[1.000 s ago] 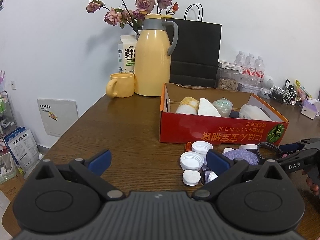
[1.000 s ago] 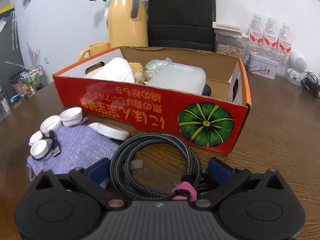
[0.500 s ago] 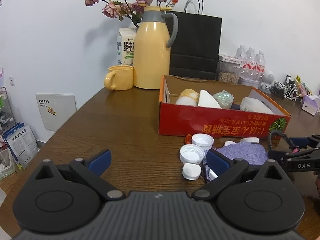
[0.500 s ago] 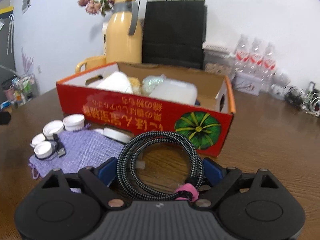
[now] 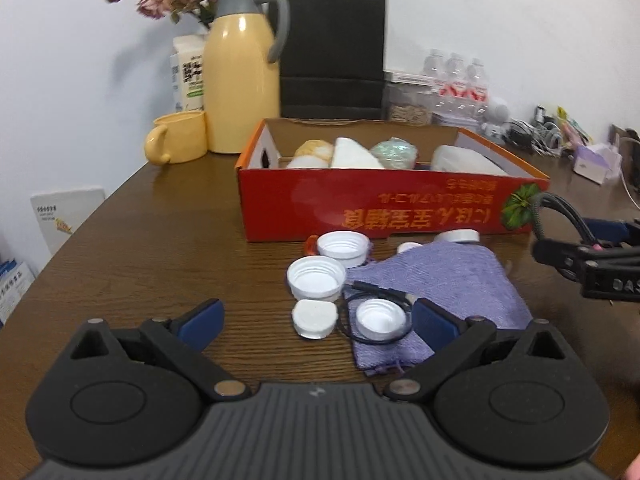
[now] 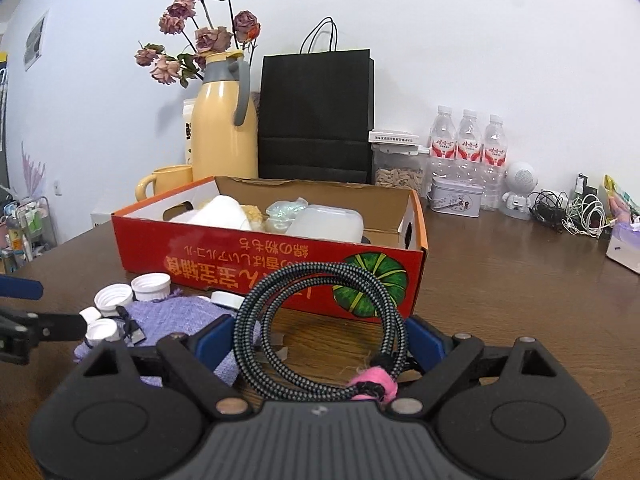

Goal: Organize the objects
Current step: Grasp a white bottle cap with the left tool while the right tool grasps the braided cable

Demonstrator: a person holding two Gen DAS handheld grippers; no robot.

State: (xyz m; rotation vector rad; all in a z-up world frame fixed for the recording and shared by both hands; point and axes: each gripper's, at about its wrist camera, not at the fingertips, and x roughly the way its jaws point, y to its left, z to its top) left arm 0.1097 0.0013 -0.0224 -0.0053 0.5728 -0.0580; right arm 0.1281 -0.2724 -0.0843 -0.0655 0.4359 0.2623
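Note:
My right gripper [image 6: 320,340] is shut on a coiled braided cable [image 6: 320,288] with a pink tie and holds it upright, lifted above the table in front of the red cardboard box [image 6: 256,256]. That gripper and its cable [image 5: 556,216] show at the right edge of the left wrist view. My left gripper [image 5: 316,318] is open and empty, low over the table, with white bottle caps [image 5: 316,278] and a purple cloth pouch [image 5: 440,280] between and ahead of its fingers. The box [image 5: 384,208] holds several white and pale items.
A yellow thermos [image 5: 242,80], yellow mug [image 5: 180,142], milk carton and black paper bag [image 5: 332,56] stand behind the box. Water bottles [image 6: 468,148], a tin, a small white robot figure and tangled cables [image 6: 576,212] lie at the back right. The table's left edge is near.
My right gripper has risen with the cable, from table level to about box height. My left gripper has moved right and forward, closer to the caps and pouch.

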